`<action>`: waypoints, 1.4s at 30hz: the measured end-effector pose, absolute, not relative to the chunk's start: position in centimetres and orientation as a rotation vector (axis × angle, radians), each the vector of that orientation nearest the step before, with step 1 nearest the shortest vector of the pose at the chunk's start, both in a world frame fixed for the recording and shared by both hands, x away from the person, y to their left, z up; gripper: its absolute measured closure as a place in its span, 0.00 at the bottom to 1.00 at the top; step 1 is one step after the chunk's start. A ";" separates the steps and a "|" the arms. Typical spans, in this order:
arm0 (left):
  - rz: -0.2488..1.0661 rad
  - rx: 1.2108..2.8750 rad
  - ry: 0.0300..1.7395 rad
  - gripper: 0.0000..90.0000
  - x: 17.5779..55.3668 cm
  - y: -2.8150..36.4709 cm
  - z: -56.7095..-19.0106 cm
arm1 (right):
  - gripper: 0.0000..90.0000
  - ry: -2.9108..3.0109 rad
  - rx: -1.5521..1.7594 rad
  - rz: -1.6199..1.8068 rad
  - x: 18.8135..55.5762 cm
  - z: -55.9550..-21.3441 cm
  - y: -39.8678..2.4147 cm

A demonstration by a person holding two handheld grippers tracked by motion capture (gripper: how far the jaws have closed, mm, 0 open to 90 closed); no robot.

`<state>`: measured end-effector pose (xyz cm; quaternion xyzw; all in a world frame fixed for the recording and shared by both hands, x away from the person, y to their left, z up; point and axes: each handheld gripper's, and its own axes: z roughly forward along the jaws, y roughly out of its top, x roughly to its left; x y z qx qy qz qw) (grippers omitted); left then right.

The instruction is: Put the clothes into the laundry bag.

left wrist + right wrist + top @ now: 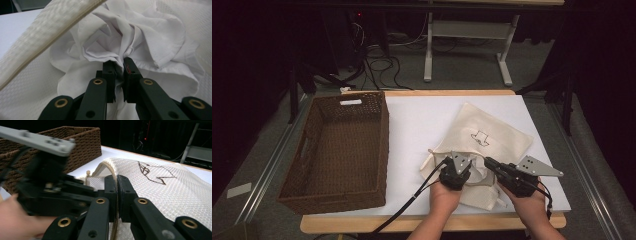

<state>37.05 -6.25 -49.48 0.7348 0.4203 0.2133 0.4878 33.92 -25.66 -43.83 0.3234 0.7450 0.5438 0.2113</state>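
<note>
From the high view, a cream mesh bag (492,137) with a dark drawn mark lies on the white surface (422,125), right of centre, with an empty brown wicker basket (337,150) standing well apart at the left. Both hands work at the bag's near end: the left tongs (460,167) and the right tongs (488,162) sit just beside each other. Over to the left gripper view: the left tongs (119,65) pinch a fold of crumpled white cloth (130,37) inside the bag's opening, its woven rim strap (45,32) arcing above. In the right gripper view, the right tongs (117,185) are clamped on the bag's corded edge (110,168), with the left hand (15,220) close by.
</note>
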 end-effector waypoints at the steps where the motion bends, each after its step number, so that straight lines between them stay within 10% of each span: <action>1: 0.529 1.780 1.014 0.91 37.5 -6.8 -49.5 | 0.97 2.069 0.885 1.512 34.0 -43.8 -25.7; 8: 0.556 1.762 1.013 0.89 39.4 -9.2 -50.0 | 0.98 2.057 0.909 1.521 34.0 -43.8 -26.2; 24: 0.441 1.786 0.928 0.37 36.5 -5.6 -49.4 | 0.98 2.072 0.911 1.510 34.1 -44.1 -26.1; 42: 0.584 1.742 1.002 0.48 31.2 4.8 -47.9 | 0.97 2.265 0.843 1.347 33.8 -46.4 -24.2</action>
